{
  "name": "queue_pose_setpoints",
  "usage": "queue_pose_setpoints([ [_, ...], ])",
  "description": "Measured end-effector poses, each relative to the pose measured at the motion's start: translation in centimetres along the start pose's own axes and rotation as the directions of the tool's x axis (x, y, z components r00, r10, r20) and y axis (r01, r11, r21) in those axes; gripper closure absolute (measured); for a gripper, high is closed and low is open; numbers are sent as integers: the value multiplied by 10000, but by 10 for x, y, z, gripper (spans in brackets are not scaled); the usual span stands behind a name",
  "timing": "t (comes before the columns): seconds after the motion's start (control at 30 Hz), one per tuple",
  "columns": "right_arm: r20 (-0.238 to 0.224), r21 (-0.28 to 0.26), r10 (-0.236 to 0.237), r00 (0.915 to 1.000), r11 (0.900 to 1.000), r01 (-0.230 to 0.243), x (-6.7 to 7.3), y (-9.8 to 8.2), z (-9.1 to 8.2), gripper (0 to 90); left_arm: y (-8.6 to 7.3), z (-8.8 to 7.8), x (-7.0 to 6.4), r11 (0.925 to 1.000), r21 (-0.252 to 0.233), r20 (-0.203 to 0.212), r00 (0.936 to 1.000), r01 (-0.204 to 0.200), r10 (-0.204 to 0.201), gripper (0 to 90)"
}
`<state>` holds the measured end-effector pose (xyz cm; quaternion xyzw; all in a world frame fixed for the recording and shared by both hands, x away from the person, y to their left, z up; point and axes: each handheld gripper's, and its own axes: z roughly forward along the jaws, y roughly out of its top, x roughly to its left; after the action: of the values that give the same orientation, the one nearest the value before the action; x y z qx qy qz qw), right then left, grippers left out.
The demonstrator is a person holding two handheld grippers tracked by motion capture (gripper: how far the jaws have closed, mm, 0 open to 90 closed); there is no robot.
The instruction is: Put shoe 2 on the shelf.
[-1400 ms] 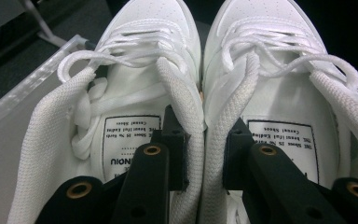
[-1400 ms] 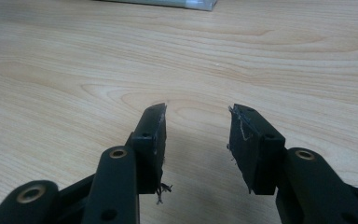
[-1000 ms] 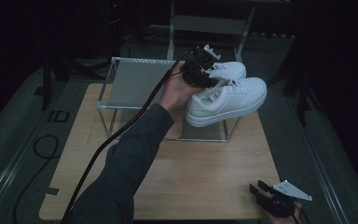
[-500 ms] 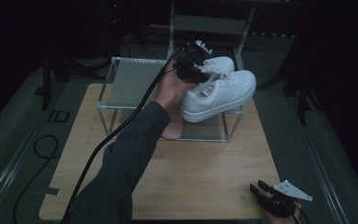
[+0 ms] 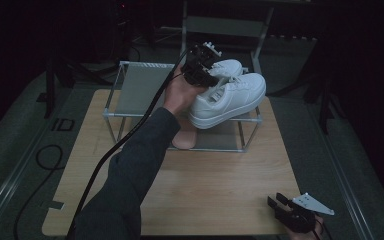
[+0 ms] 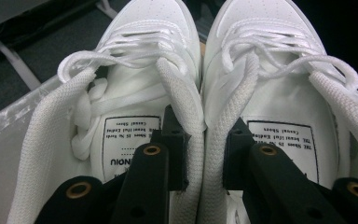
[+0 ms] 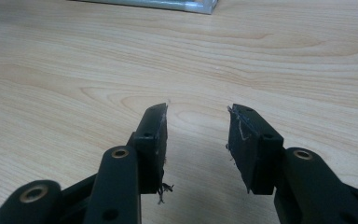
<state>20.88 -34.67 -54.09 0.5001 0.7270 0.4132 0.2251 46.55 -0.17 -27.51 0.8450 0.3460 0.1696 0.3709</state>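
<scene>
Dark surroundings close in on a pale wooden desk [image 5: 220, 195] whose far half carries a metal-framed shoe rack [image 5: 130, 87] with grey shelves. At the rack's right end the left gripper [image 5: 207, 75] holds a pair of white sneakers [image 5: 230, 97] at the level of the top shelf, toes pointing toward the desk's far right corner and tilted up; whether the soles touch the shelf cannot be told. In the left gripper view [image 6: 204, 154], one jaw sits inside each sneaker and the two pinch the touching inner collar walls of the sneakers [image 6: 200, 65] between them, so the jaws are clamped on the pair. Each insole [image 6: 130, 140] bears a black-bordered label, seen mirrored; "Casual Shoes" can be made out, the smaller lines less surely. The right gripper [image 5: 287, 212] rests at the desk's near right corner, its grey three-cornered plate on top; in the right gripper view its jaws [image 7: 198, 140] stand apart over bare wood grain with nothing between them.
</scene>
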Motion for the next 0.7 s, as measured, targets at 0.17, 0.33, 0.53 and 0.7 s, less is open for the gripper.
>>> queue_pose_setpoints([
  [0.17, -34, -9, -23, 10000, 10000, 23, 1, 0, 1, 563, -1, 0, 5, 9998, 5, -194, 9996, 207, -207, 762],
  [0.33, -46, -32, -4, 10000, 10000, 4, 1, 0, 1, 561, -3, 1, 9, 9990, 117, -477, 9979, 442, -436, 762],
  [0.53, -66, -39, 42, 10000, 10000, -42, 1, 0, 1, 560, -6, 1, 15, 9968, 40, -885, 9929, 800, -794, 762],
  [0.7, -74, -58, 60, 10000, 10000, -60, 1, 1, 1, 560, -7, 1, 19, 9944, 177, -1115, 9886, 1041, -1015, 762],
])
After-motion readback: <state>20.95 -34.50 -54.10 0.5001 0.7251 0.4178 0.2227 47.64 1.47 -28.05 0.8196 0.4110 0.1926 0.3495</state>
